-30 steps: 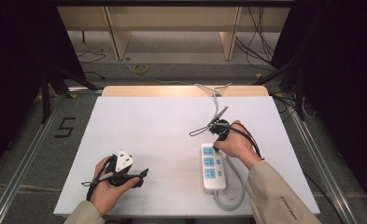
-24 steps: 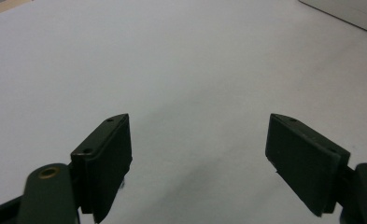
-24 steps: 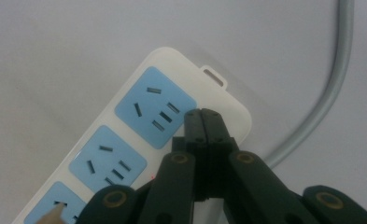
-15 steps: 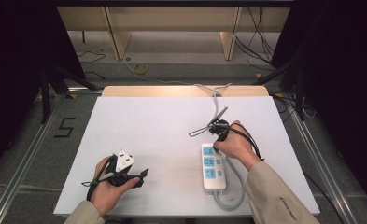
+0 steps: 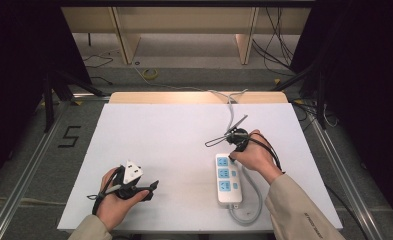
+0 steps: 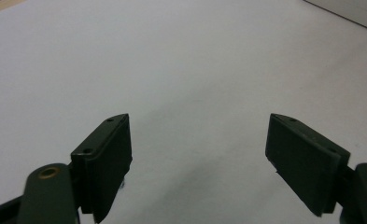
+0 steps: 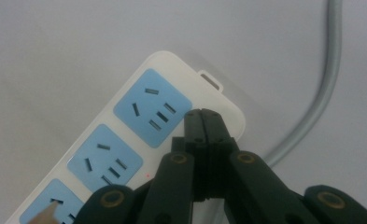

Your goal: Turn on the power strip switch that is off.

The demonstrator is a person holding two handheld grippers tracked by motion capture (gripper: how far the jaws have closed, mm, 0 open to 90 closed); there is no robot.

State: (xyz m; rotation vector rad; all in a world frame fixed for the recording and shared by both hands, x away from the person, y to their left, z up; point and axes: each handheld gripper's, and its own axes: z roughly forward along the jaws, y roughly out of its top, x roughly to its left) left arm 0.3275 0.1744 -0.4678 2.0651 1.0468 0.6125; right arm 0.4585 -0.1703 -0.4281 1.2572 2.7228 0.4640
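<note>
A white power strip (image 5: 227,180) with three blue sockets lies on the white table (image 5: 164,140) at the right, and its grey cable (image 5: 251,200) loops off the near end. My right gripper (image 5: 232,156) points down at the strip's far end. In the right gripper view its jaws are shut, with the right gripper's (image 7: 203,114) tips over the white rim of the power strip (image 7: 139,135) beside the end socket; whether they touch it I cannot tell. The grey cable (image 7: 321,93) runs past on the right. My left gripper (image 5: 151,190) rests near the front left edge. The left gripper (image 6: 197,135) is open over bare tabletop.
A wooden strip (image 5: 194,97) borders the table's far edge, with shelf legs and loose cables on the floor behind it. A "5" mark (image 5: 70,136) is on the floor at the left. Metal rails run along both sides of the table.
</note>
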